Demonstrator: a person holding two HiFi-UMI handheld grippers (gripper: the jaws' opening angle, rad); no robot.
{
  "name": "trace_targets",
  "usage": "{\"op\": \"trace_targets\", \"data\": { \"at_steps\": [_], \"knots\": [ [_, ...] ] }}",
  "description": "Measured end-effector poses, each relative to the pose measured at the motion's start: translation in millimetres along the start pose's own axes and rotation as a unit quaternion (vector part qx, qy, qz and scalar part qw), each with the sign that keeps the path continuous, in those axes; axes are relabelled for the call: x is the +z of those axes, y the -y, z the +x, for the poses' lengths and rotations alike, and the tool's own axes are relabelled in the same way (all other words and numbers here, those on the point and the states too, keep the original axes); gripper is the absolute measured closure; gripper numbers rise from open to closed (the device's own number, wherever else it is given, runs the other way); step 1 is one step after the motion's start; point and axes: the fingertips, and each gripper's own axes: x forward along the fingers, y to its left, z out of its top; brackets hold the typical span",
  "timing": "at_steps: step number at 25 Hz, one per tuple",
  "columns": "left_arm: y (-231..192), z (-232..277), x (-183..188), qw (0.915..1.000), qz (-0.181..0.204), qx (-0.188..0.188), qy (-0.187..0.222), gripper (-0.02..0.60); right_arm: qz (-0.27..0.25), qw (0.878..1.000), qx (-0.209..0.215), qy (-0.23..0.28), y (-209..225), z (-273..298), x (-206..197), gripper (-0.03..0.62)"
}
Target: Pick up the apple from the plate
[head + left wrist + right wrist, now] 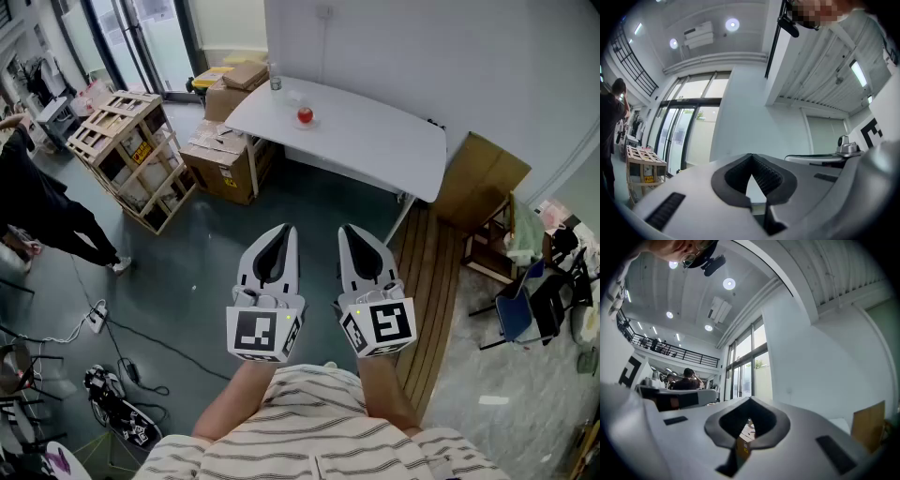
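The larger risk, as I judge it, is in the approach. The white table (375, 141) is standing far ahead of both grippers, and cables (122, 330) are trailing over the grey floor (202, 258) to the left gripper's (284, 231) left, where a foot could be catching.

The smaller risk is the jaws. The left gripper and right gripper (351, 232) are both sitting fully closed and holding nothing, so arriving like that would be nudging the round apple (305, 115) into a roll.

Wooden crates (131, 155) and cardboard boxes (225, 159) are crowding the table's left end, ahead-left of the grippers. The apple is resting far ahead on the table; its plate is showing too faintly to make out.
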Motion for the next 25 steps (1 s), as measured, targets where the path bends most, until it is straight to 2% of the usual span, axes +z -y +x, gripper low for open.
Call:
{"op": "trace_targets", "data": {
  "at_steps": [5,14,19,25],
  "knots": [
    [8.3,-3.4,-4.1,1.0000,0.002,0.005,-0.005,0.578,0.002,1.000,0.002,-0.002,6.0,-8.0,-0.1,0.594],
    [38.4,-2.7,-9.8,0.9998,0.010,0.017,-0.009,0.577,-0.004,0.999,0.034,-0.004,16.5,-28.4,0.5,0.594],
    [66.0,-4.2,-27.8,0.9994,0.011,0.022,-0.026,0.577,0.002,1.000,0.032,0.000,41.0,-48.0,-5.5,0.594],
    [68.0,4.9,-49.0,0.9986,0.008,0.030,-0.042,0.577,0.014,0.999,0.031,-0.009,55.8,-43.0,-18.3,0.594]
  ]
}}
